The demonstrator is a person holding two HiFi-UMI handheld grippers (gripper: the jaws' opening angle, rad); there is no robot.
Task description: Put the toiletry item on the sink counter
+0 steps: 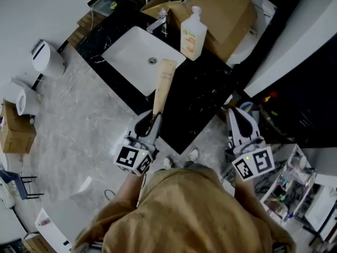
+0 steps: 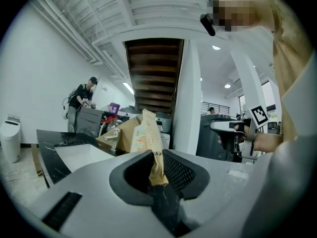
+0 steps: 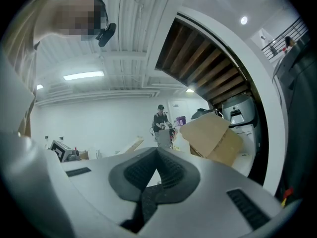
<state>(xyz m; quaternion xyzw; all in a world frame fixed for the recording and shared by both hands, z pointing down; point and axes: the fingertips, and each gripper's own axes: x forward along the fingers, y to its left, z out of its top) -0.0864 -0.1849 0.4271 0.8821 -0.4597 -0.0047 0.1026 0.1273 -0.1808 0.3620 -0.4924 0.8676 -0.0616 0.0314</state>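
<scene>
A long tan tube (image 1: 163,86) sticks out of my left gripper (image 1: 149,123), which is shut on its lower end. The tube reaches out over the black counter (image 1: 205,96) with its far end at the rim of the white sink (image 1: 131,54). In the left gripper view the tube (image 2: 148,133) stands upright between the jaws of the left gripper (image 2: 157,158). My right gripper (image 1: 239,121) hangs off the counter's right front corner, shut with nothing in it; in the right gripper view the right gripper (image 3: 157,151) has its tips together.
A white pump bottle (image 1: 192,34) and an open cardboard box (image 1: 224,12) stand on the counter behind the sink, next to the faucet (image 1: 158,22). A white bin (image 1: 47,58) and a carton (image 1: 16,133) sit on the floor at left. A cluttered rack (image 1: 292,181) is at right.
</scene>
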